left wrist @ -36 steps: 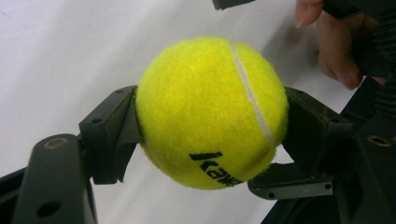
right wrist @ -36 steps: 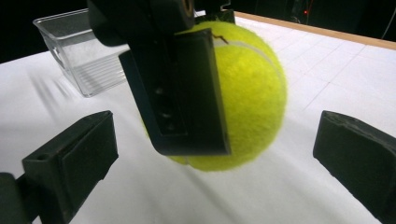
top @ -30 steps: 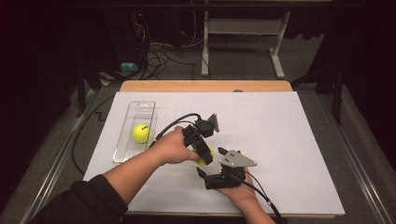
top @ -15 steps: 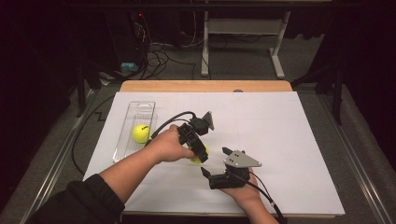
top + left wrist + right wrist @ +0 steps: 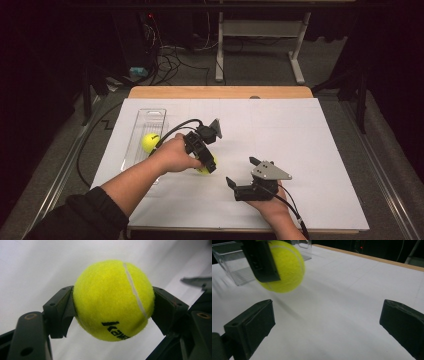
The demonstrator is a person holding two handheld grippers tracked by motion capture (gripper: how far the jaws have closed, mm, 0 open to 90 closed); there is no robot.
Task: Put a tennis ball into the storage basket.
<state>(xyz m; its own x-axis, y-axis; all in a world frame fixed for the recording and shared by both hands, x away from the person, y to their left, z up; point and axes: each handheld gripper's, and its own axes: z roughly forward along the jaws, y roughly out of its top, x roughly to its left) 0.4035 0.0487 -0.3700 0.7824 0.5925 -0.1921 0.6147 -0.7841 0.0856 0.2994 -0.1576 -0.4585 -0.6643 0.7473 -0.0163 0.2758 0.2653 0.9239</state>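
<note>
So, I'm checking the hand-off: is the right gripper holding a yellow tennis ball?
No, the right gripper has its black fingers spread with nothing between them, while the yellow tennis ball sits clamped in the left gripper.

clear tray (image 5: 145,131) along left edge, white sheet (image 5: 310,145) open rightward
</note>
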